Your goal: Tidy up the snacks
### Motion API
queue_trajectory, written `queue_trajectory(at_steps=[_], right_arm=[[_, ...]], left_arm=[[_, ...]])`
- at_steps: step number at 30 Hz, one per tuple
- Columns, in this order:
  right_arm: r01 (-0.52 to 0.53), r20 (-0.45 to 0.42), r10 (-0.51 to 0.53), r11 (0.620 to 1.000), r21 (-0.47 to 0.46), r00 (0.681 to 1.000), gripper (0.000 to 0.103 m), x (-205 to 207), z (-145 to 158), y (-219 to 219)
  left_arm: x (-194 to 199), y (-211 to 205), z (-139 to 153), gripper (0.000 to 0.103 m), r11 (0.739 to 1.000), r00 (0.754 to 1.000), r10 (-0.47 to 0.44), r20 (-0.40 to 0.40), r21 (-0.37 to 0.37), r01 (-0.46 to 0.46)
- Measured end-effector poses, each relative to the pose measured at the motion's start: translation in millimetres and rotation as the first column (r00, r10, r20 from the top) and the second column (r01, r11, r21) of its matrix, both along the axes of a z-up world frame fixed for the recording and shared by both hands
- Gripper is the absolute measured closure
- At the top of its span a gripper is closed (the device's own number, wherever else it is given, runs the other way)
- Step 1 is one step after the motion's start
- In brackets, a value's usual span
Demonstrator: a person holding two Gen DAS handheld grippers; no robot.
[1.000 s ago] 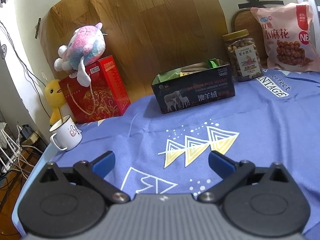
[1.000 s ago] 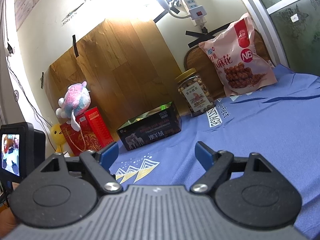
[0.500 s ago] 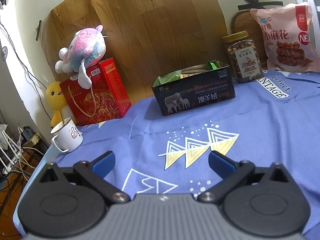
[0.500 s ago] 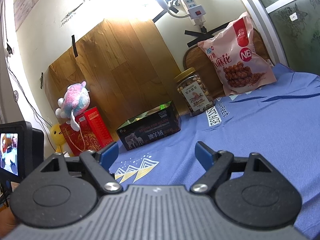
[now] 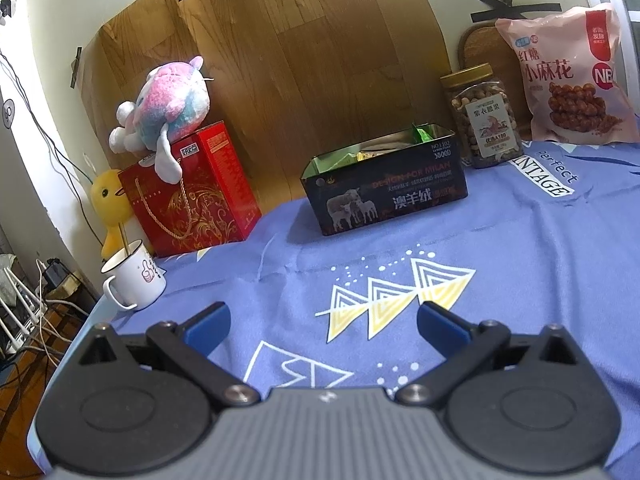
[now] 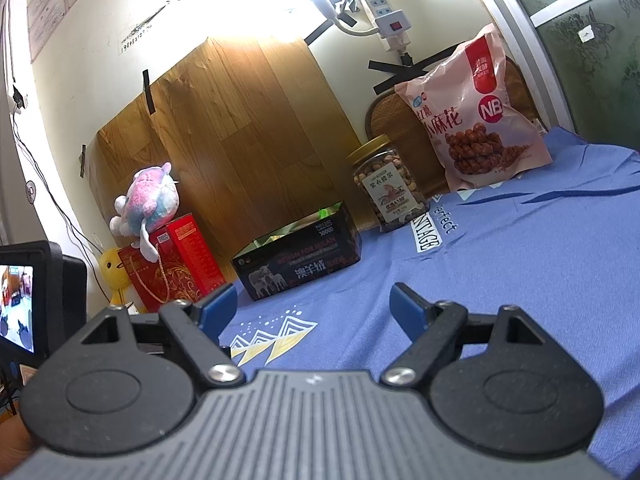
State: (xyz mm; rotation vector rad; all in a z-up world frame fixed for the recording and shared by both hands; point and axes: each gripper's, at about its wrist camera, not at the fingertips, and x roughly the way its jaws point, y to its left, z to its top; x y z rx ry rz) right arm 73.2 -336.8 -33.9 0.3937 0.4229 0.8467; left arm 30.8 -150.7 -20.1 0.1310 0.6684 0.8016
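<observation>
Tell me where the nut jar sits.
In both wrist views the nut jar stands upright at the back right of the blue cloth, between the dark open box and the pink snack bag.

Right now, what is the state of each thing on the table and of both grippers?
Left gripper: open, holds nothing.
Right gripper: open, holds nothing.
Black box: no lid, snack packets inside.
Nut jar: upright, gold lid on, full.
Pink snack bag: sealed, leaning against the wall.
Red gift box: closed, upright.
Plush toy: lying on the red gift box.
White mug: upright, a stick inside.
</observation>
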Motion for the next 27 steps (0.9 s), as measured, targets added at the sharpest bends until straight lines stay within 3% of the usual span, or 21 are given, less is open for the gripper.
queue_trajectory(at_steps=[27], right_arm=[[0.0,0.002,0.0,1.0,0.0,1.0,0.018,-0.3,-0.5,-0.2]], left_arm=[[-0.7,0.3,-1.7,0.0,0.999,1.0,-0.007,0.0,-0.039,0.007]])
